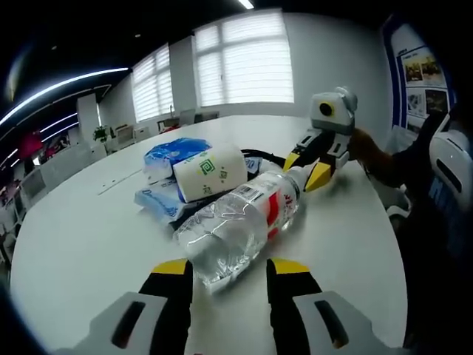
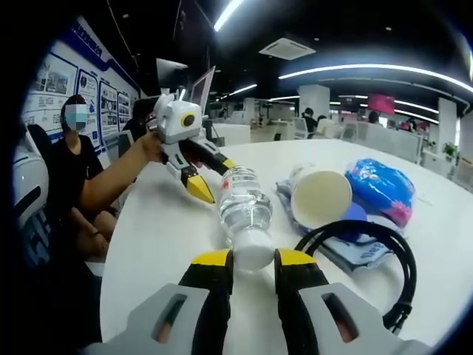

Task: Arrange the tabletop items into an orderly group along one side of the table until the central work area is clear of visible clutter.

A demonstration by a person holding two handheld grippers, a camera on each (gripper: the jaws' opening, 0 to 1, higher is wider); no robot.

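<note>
A clear water bottle [image 1: 240,222] with a red-and-white label lies on its side on the white table [image 1: 81,244]. Its base sits between the yellow fingertips of my left gripper [image 1: 230,269], which is open around it. My right gripper [image 1: 306,168] is at the far end, shut on the white cap. In the right gripper view the bottle [image 2: 244,207] points away from me, and its cap fills the gap of my right gripper [image 2: 254,258]. My left gripper [image 2: 212,176], held by a person's hand, stands open at the bottle's base.
Beside the bottle lie a paper cup [image 1: 211,171] [image 2: 321,196] on its side, a blue plastic packet [image 1: 174,151] [image 2: 380,188], flat blue packs [image 1: 155,200] [image 2: 355,244] and a looped black cable [image 2: 369,251]. A seated person [image 2: 70,170] is at the table's edge [image 2: 111,251].
</note>
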